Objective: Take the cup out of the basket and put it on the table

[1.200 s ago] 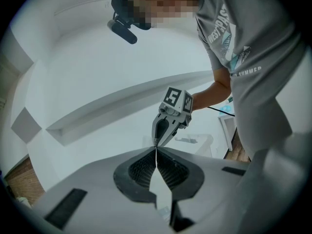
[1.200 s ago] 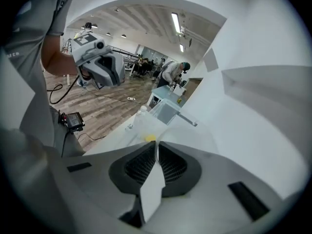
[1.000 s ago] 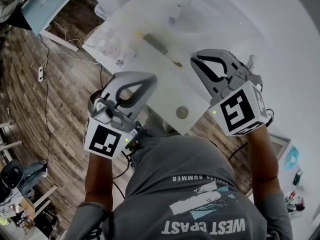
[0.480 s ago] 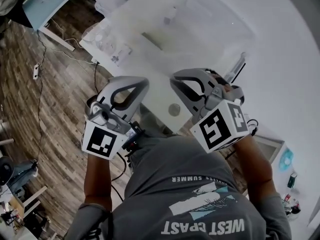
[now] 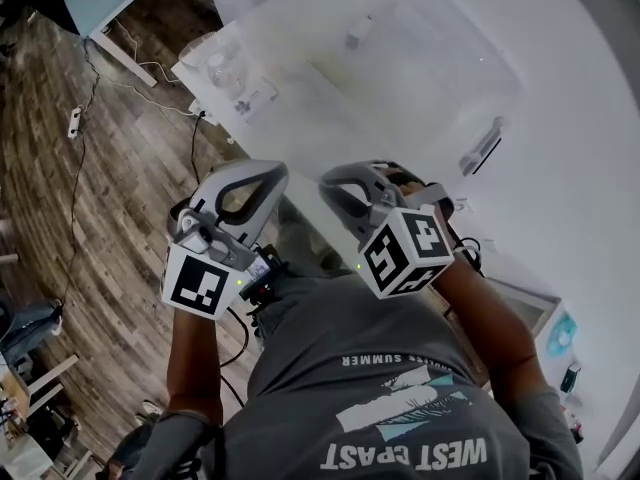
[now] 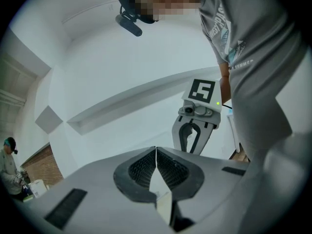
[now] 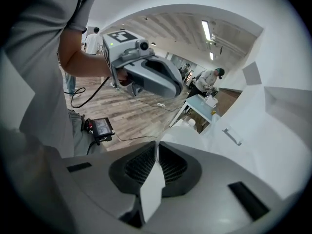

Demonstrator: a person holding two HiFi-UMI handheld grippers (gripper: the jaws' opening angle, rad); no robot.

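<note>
No cup or basket can be made out; the white table [image 5: 420, 88] is washed out by glare. I hold both grippers close to my chest over the table's near edge. In the head view the left gripper [image 5: 278, 174] and the right gripper [image 5: 330, 184] sit side by side, a little apart. In its own view the left gripper [image 6: 156, 150] is shut, pads touching, with nothing between them. The right gripper [image 7: 156, 145] is likewise shut and empty. Each one shows in the other's view: the right gripper [image 6: 192, 138] and the left gripper [image 7: 178, 89].
Small pale items [image 5: 225, 73] lie at the table's left corner, and a dark-edged bar [image 5: 480, 148] lies to the right. Wooden floor [image 5: 80, 198] with cables and a power strip [image 5: 75, 120] is on the left. A small screen device [image 5: 258, 273] hangs at my waist. People [image 7: 209, 79] stand far off.
The right gripper has come back from over the table, down and left, to sit beside the left gripper. The left gripper has hardly moved.
</note>
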